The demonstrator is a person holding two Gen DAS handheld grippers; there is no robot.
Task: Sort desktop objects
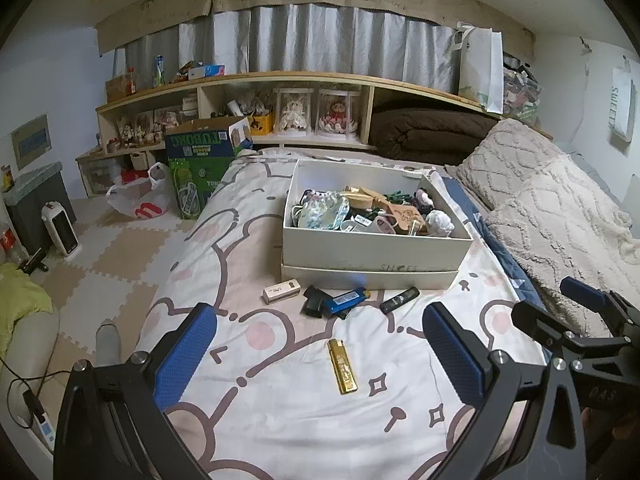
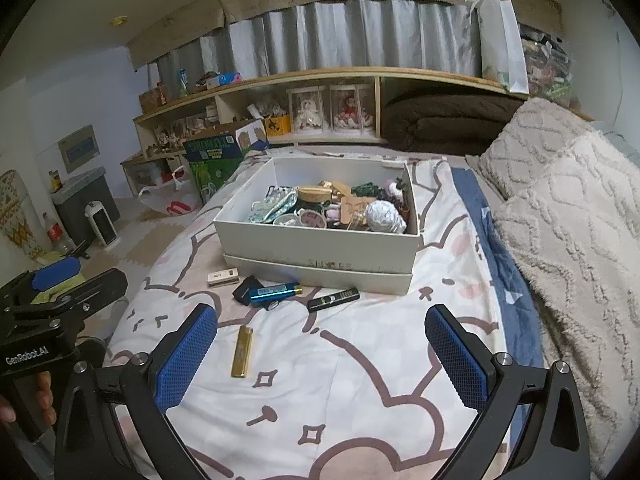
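The bed (image 1: 248,420) has a white cover with pink and brown cartoon drawings, and all the things lie on it. A knitted beige blanket (image 2: 572,240) lies along its right side. A white shoe box (image 1: 372,248) stands in the middle, full of small mixed items. Just in front of the box there is a row: a small white case (image 1: 281,291), a black object (image 1: 313,301) under a blue lighter (image 1: 347,299), and a black lighter (image 1: 399,300). A gold lighter (image 1: 342,366) lies alone, nearer to the cameras. The left gripper (image 1: 320,356) and the right gripper (image 2: 322,356) hover above the cover, both jaws wide apart and holding nothing.
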